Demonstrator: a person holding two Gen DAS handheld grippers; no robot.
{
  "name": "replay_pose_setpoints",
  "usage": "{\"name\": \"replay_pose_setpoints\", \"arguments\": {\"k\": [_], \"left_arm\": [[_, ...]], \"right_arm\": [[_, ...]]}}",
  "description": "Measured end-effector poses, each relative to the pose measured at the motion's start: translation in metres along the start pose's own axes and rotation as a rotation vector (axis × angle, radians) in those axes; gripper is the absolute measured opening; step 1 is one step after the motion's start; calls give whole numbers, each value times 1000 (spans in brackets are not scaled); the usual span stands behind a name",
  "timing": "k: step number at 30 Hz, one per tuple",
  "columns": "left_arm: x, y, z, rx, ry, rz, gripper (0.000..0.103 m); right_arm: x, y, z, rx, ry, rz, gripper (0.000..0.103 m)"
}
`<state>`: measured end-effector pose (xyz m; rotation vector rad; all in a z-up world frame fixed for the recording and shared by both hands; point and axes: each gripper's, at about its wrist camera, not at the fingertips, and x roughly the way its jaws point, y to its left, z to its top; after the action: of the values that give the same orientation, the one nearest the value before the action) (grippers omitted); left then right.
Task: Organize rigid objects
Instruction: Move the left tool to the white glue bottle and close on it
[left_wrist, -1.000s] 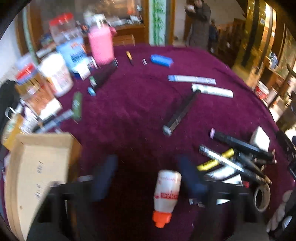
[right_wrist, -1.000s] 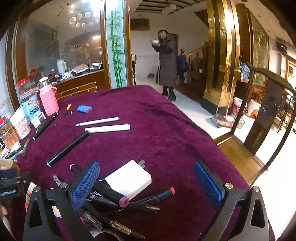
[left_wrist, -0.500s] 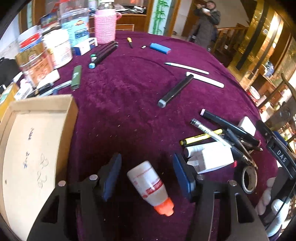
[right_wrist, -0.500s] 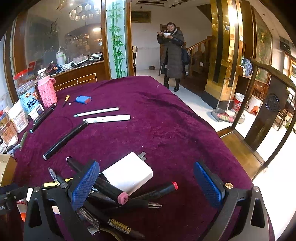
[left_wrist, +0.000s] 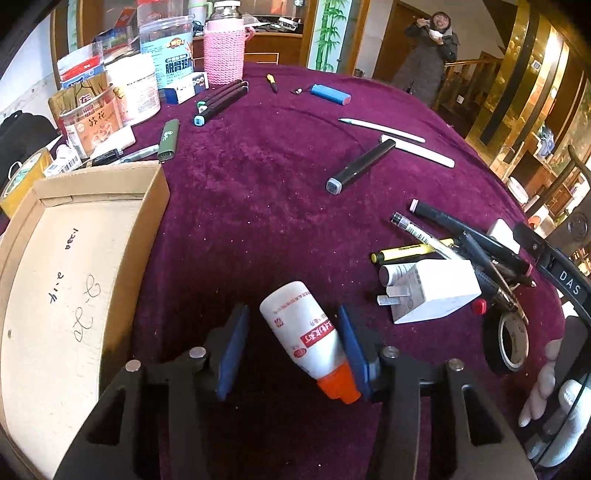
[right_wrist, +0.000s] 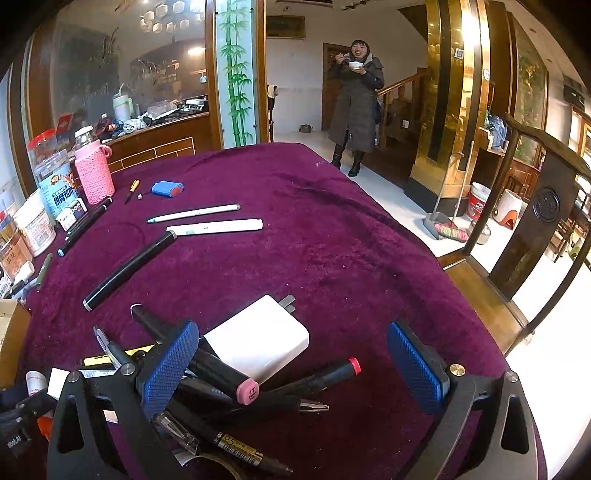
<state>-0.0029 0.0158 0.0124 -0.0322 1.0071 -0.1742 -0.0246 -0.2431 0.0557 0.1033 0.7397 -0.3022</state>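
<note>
Left gripper (left_wrist: 291, 345) angled down, closing around glue bottle (left_wrist: 306, 332); right gripper (right_wrist: 295, 365) wide open, empty.

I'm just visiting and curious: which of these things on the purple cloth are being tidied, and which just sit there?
Being tidied:
- white bottle, between the closing left gripper
- cardboard box
- white charger
- black markers

Just sitting there:
- pink knitted bottle
- snack jars
- person eating
</note>
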Motion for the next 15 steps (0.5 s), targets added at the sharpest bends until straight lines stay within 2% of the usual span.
{"name": "replay_pose_setpoints", "arguments": {"k": [3,6,10,15], "left_arm": [[-1,-5,-3,10,-11,23,47],[-3,-16,-8,52,-36,46,39],[-7,-24,-17,82,-59,26,36],[-20,-15,-21,48,-62,4,36]], "right_arm": [[1,1,0,-3,5,1,102],[2,2,0,-5,10,0,102],[4,3,-1,-10,21,-2,102],[6,2,-1,-4,29,4,102]]}}
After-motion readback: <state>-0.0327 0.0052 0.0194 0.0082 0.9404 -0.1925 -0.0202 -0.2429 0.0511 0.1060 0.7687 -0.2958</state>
